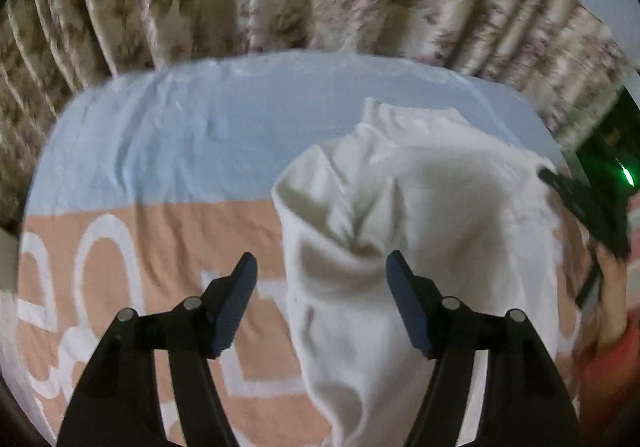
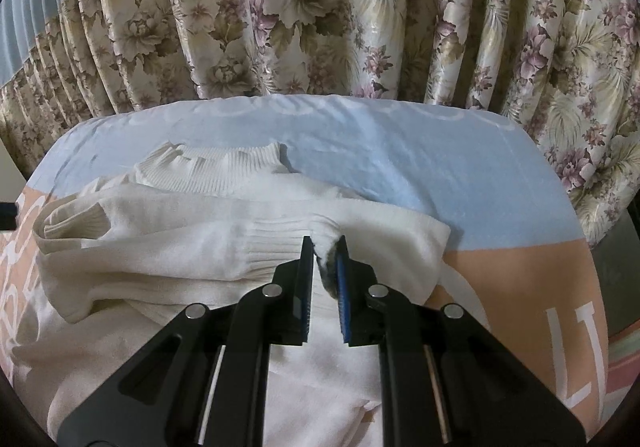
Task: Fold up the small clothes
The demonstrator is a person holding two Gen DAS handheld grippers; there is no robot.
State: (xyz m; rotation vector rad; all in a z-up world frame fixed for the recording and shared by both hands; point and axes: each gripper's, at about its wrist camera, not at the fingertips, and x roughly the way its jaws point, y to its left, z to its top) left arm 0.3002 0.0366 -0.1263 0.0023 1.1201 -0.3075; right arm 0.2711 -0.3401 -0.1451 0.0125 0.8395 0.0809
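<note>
Sweater (image 2: 168,247), white knit with ribbed collar and cuffs, lies partly folded on the bed (image 2: 400,167), collar toward the far side, one sleeve laid across the body.

Right gripper (image 2: 325,247): jaws closed on a pinch of ribbed hem or cuff (which of the two I cannot tell), fabric bunched between the pads. Left gripper (image 1: 320,267): jaws open, nothing between them, hovering above the rumpled cloth near its left edge. Left wrist view is motion-blurred.

Risks, as I judge them:
- Only one corner is held. If the right gripper pulls without the left anchoring, the whole sweater may drag across the sheet and the laid sleeve slide out of its fold.
- The pinch is small; soft knit could slip out under tension.
- The left jaws, closing on the raised hump below them, may catch several layers at once and spoil the fold.
- Loose sheet could be nipped along with the garment.

Surface: bed sheet, pale blue on the far half, peach with large white lettering on the near half, lightly wrinkled. Floral pleated curtain (image 2: 320,7) hangs just beyond the far edge. Dim indoor light.
</note>
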